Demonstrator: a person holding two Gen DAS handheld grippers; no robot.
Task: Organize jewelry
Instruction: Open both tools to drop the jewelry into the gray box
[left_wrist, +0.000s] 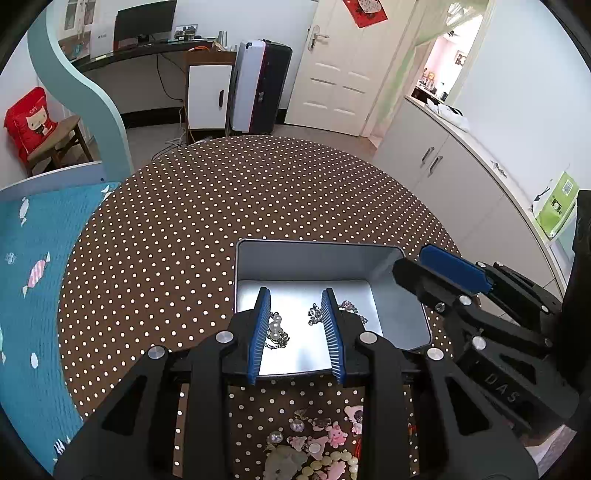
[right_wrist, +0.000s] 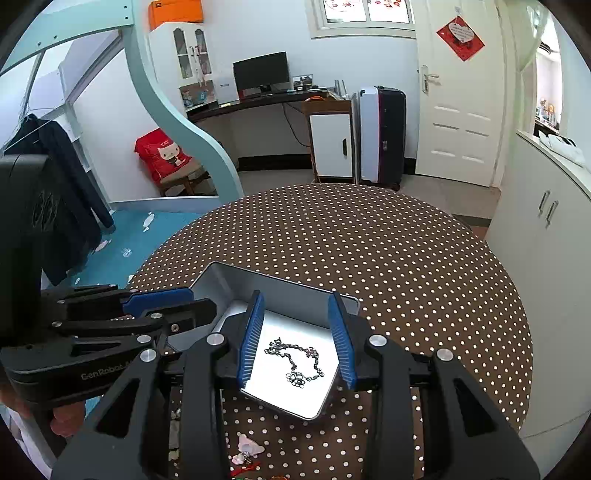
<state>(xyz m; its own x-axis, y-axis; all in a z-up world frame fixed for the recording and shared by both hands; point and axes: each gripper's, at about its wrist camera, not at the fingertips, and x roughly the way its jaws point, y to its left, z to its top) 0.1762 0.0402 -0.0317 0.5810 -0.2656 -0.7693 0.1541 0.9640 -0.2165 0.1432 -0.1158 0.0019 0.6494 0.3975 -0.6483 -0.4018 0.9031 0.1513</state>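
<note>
A silver metal tin (left_wrist: 314, 258) stands open on the round polka-dot table. Inside lie a pearl piece with a chain (left_wrist: 276, 330) and a dark chain necklace (left_wrist: 314, 314). My left gripper (left_wrist: 297, 295) is open and empty above the tin's near edge. In the right wrist view the tin (right_wrist: 273, 288) holds the dark chain necklace (right_wrist: 295, 360), and my right gripper (right_wrist: 297, 295) is open and empty over it. The right gripper also shows at the right in the left wrist view (left_wrist: 436, 273). A pile of loose charms and beads (left_wrist: 317, 443) lies on the table in front of the tin.
The table (right_wrist: 388, 258) has a brown cloth with white dots. A blue bedspread (left_wrist: 26, 295) lies at the left. White cabinets (left_wrist: 461, 177) stand at the right. A suitcase (right_wrist: 380, 136), a desk and a door stand at the back.
</note>
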